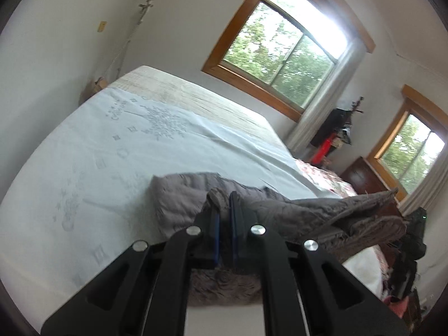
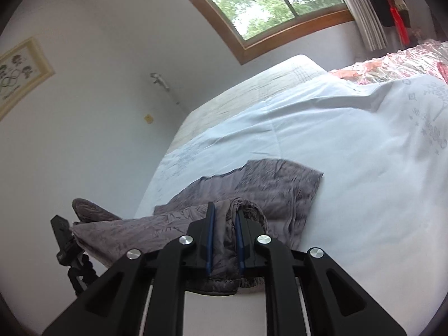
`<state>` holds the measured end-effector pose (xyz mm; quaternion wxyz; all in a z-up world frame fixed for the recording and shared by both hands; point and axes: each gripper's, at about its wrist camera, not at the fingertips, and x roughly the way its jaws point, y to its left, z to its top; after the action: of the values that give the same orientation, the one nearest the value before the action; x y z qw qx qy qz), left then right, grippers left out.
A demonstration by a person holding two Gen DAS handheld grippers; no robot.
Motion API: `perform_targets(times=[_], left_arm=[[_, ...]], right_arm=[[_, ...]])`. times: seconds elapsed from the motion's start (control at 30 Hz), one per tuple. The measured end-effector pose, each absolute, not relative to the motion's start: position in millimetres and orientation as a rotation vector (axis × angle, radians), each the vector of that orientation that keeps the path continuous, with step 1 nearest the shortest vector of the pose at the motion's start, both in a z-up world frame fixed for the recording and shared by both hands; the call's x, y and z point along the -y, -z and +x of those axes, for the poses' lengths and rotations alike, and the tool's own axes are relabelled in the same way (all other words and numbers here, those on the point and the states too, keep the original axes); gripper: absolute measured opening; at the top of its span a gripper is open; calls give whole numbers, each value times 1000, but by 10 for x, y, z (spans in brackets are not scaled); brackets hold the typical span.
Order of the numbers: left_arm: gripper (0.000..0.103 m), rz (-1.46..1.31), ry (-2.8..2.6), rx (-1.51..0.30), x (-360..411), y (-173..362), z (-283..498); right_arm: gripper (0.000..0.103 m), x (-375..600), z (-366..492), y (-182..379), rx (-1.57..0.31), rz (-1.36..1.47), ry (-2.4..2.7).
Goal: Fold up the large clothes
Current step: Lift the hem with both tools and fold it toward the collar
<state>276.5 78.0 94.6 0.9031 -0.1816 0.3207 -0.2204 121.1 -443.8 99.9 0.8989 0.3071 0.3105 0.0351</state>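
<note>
A large grey-purple quilted garment [image 1: 179, 201] lies partly on the bed and is lifted along its near edge. My left gripper [image 1: 224, 204] is shut on a bunched fold of it. My right gripper [image 2: 225, 212] is shut on another bunched fold of the same garment [image 2: 280, 187]. The stretch between the two grippers hangs in the air. The right gripper also shows at the right of the left wrist view [image 1: 417, 229], and the left gripper at the left of the right wrist view [image 2: 63, 235]. The far part rests flat on the sheet.
The bed carries a pale blue embroidered sheet [image 1: 112, 151] over a beige mattress. A pink floral quilt [image 2: 397, 64] lies at one side. Windows [image 1: 282, 47] with curtains, a dark wooden dresser [image 1: 364, 173] and hanging clothes [image 1: 336, 128] stand by the wall.
</note>
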Motion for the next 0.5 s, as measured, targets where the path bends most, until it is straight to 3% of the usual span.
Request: perform_targets(times=[0.5], left_arm=[[5, -343, 360, -850, -435, -11, 4070]], right_arm=[[14, 4870, 2361, -35, -796, 725, -15]])
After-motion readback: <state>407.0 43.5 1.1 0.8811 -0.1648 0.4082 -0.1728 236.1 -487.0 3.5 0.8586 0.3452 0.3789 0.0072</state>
